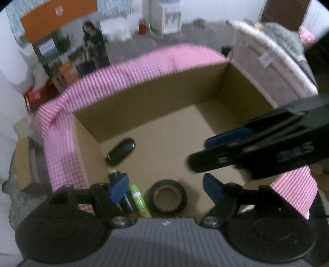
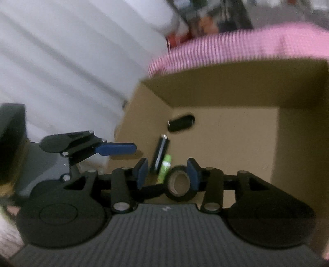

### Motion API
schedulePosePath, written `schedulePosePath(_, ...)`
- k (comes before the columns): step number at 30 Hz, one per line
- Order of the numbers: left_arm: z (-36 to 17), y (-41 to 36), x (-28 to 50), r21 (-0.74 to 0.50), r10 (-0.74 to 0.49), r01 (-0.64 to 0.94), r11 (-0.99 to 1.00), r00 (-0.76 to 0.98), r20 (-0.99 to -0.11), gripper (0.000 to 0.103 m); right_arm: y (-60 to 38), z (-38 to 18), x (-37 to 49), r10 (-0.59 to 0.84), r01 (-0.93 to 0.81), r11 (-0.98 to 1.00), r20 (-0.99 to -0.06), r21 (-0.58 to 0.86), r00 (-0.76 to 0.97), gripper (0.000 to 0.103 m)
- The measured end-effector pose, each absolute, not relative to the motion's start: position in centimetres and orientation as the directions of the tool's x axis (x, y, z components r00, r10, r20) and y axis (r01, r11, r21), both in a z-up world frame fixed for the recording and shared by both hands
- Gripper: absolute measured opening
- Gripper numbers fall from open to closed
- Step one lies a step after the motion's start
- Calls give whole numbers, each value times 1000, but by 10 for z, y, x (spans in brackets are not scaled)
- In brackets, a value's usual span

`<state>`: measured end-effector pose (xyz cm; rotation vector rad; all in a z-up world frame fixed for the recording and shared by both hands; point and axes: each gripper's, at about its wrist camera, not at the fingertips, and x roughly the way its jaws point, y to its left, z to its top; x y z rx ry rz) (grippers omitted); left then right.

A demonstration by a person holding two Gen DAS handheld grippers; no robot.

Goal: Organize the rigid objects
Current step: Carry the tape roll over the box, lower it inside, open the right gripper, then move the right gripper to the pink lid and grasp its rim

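An open cardboard box (image 1: 181, 86) (image 2: 298, 143) stands on a pink checked cloth (image 1: 144, 65). On its floor lie a black oval case (image 1: 121, 151) (image 2: 181, 122), a black tube (image 1: 123, 195) (image 2: 161, 153), a green tube (image 1: 140, 201) (image 2: 165, 167) and a black tape roll (image 1: 167, 198) (image 2: 178, 185). My left gripper (image 1: 166, 187) is open and empty above the box's near edge. My right gripper (image 2: 167, 172) is open and empty over the tape roll; it also shows in the left wrist view (image 1: 205, 152).
A white curtain or wall (image 2: 72, 61) fills the left of the right wrist view. A printed standing board (image 1: 67, 49), a water dispenser (image 1: 166, 18) and a cushioned bench (image 1: 273, 61) stand beyond the box. The box floor's right half is bare cardboard.
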<state>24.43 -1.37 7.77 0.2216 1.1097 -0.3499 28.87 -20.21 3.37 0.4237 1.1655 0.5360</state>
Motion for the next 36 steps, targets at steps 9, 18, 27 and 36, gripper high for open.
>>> schedulePosePath(9, 134, -1, 160, -12, -245, 383, 924, 564, -789, 92, -244, 116, 165, 593, -308, 795, -563, 522, 576, 51)
schedulePosePath(18, 88, 1, 69, -68, -296, 377, 924, 588, -752, 97, -233, 74, 82, 561, -245, 810, -581, 533, 589, 63)
schedulePosePath(27, 3, -11, 38, 16, -203, 358, 934, 566, -799, 97, -186, -16, 75, 501, -181, 862, -736, 474, 456, 63)
schedulePosePath(36, -42, -13, 42, 101, -119, 345, 933, 561, -819, 86, -146, -47, 100, 476, -253, 879, -789, 405, 388, 52)
